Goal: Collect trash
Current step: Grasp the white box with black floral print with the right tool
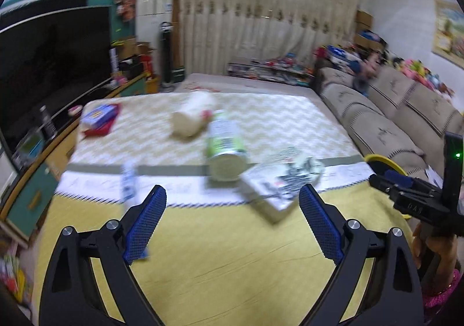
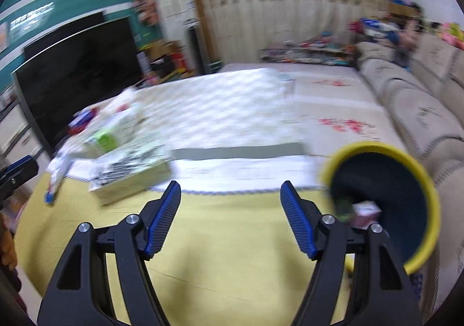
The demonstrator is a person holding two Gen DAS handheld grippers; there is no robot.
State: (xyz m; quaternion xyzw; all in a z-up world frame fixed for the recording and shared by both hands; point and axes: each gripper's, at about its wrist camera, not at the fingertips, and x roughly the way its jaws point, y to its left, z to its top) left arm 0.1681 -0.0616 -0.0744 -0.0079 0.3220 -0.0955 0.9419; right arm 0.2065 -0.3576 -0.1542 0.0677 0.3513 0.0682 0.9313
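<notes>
Grippers first: left gripper (image 1: 232, 204) has its jaws spread wide w/ nothing between the blue pads, hanging over bare yellow cloth (image 1: 232, 268) at the near edge. Right gripper (image 2: 230, 198) is also parted, a bit narrower, empty too. Both views are smeared w/ motion blur, so fine detail is unreliable.

Just beyond the left gripper's tips lies a flat printed box (image 1: 272, 192), tilted, its corner on the yellow/white border. Touching or just behind it is a green-labelled can (image 1: 226, 149) on its side, open end toward the camera. Left of that, a small white-blue tube or wrapper (image 1: 129, 181), too blurred to name. Farther back sit a pale paper cup (image 1: 191, 117) tipped over and, far left, a blue-red packet (image 1: 100, 118).

Bin (image 2: 380, 204), yellow-rimmed w/ a dark blue inside, sits at the right near the sofa (image 2: 420, 123); the right wrist view looks into it and shows a green scrap and sth pink already at the bottom. From the left wrist view only a sliver of its rim shows behind the right gripper.

Judgement: some trash is binned, abt five pieces are left, and both tools are empty, so the step in hand is reaching for the next piece. Nearest candidate for the left gripper is the box; it's wide and flat, so prob. needs the jaws lined across its narrow side, or go for the can instead, gripped across its body. Then carry right to the bin and release over the opening.
</notes>
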